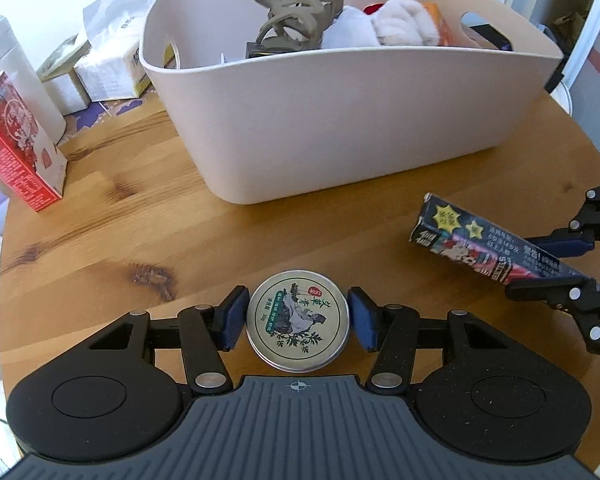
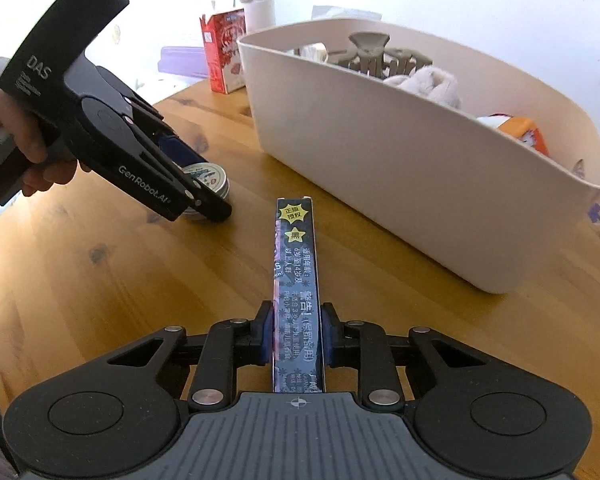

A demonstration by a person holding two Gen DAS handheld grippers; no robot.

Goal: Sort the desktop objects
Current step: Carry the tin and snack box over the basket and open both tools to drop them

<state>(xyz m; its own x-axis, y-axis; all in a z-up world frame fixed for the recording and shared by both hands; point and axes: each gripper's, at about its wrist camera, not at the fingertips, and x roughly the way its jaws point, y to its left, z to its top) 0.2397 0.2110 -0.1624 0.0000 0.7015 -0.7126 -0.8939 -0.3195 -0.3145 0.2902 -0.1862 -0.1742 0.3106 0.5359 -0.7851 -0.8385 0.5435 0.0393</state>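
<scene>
"GenRobot.AI", "DAS" on left tool (image 2: 204,196); "30g" on tin (image 1: 298,326).

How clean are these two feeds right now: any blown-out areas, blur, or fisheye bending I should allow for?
Left wrist view: the round tin is sharp and evenly lit, the dark card box slightly soft, the bin wall bowed by the lens. Right wrist view: the wall at upper left is overexposed, the left gripper casts a short shadow, and the table edge curves.

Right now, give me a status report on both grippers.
Left gripper around round tin, gap visible. Right gripper clamps dark box. Bin ahead, unobstructed.
</scene>
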